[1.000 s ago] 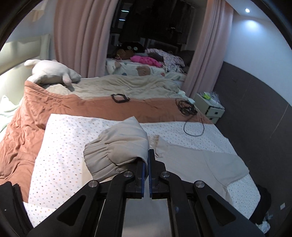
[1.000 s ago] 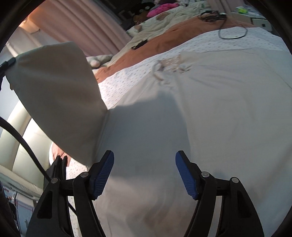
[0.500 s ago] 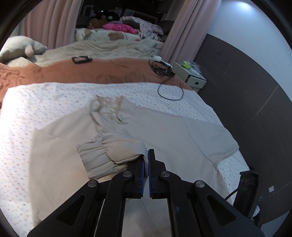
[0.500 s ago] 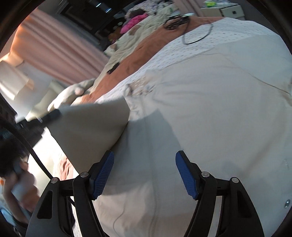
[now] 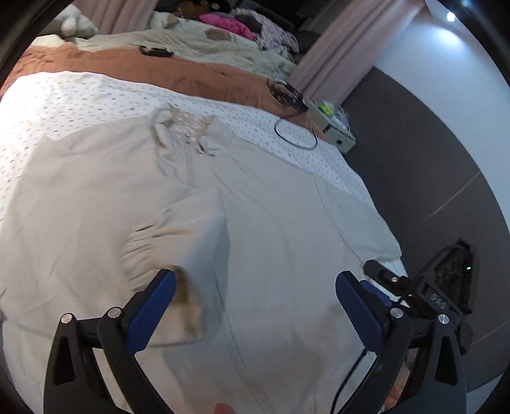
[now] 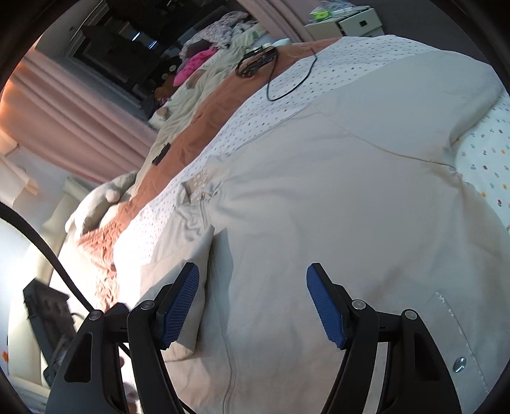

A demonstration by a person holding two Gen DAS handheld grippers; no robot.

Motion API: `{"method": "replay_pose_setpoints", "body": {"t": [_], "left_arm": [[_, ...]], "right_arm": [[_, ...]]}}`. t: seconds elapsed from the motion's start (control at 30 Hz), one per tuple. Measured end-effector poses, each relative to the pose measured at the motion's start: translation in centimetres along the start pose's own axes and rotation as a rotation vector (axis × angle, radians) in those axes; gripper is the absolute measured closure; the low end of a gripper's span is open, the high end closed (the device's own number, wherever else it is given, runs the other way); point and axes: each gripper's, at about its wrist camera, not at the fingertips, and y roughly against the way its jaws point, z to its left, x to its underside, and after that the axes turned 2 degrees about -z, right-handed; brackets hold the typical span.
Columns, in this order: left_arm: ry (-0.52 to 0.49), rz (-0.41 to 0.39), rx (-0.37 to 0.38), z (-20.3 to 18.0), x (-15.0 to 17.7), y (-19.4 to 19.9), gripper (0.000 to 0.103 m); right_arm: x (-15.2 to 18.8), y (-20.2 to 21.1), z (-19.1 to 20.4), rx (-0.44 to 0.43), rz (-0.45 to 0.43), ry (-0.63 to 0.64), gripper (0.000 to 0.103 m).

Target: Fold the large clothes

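Fabric of the beige jacket point(image 5: 271, 223), spread flat on the dotted bedsheet point(image 5: 79, 92), looks soft, light and limp, so I judge it best pinched at a sleeve cuff or hem corner. Both the left tongs point(image 5: 255, 297) and right tongs point(image 6: 253, 291) gape wide, holding nothing. Its hem runs off at 6 o'clock, and the folded-in sleeve point(image 5: 178, 229) at 9 o'clock is motion-blurred.

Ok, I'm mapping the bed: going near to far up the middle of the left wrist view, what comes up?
Left gripper → folded-in sleeve → beige garment's collar → dotted sheet → rust-brown blanket → pink clothes.
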Motion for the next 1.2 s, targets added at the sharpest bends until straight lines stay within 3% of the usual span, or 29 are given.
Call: {"method": "replay_pose_setpoints", "body": {"t": [0.13,0.43,0.53,0.63,0.7,0.83,0.9,0.97,1.07,1.2], "left_arm": [[0.059,-0.067,-0.019,2.0,1.5,4.3,0.000],[0.170,-0.221,-0.226,10.1,4.3,12.5,0.000],[0.182,-0.227,-0.276,13.1,5.0,13.7,0.002],[0.193,-0.220,-0.330,16.2,5.9,13.9,0.015],[0.243,-0.174,-0.327,18.7,6.5,13.2,0.033],[0.266,-0.131,-0.367,21.6,6.9,12.1,0.038],[0.268,-0.106,-0.369,22.4,7.0,11.6,0.048],[0.252,-0.087,-0.396,22.9,7.2,11.2,0.050],[0.264,-0.048,-0.398,24.0,7.2,9.9,0.065],[0.250,-0.029,-0.441,24.6,7.2,9.3,0.069]], "right_arm": [[0.2,-0.5,1.5,-0.009,0.018,0.035,0.035],[1.6,-2.5,5.6,0.000,0.080,0.223,0.035],[2.6,-3.8,7.6,0.018,0.107,0.295,0.034],[3.8,-5.3,9.7,0.045,0.132,0.391,0.035],[4.7,-6.5,11.0,0.068,0.139,0.457,0.035],[6.7,-9.3,12.9,0.128,0.155,0.553,0.035],[7.4,-10.9,13.7,0.156,0.173,0.587,0.035],[7.9,-12.3,14.3,0.193,0.182,0.618,0.035],[8.5,-13.9,14.6,0.287,0.177,0.650,0.035],[9.1,-16.0,15.4,0.385,0.173,0.696,0.035]]}}
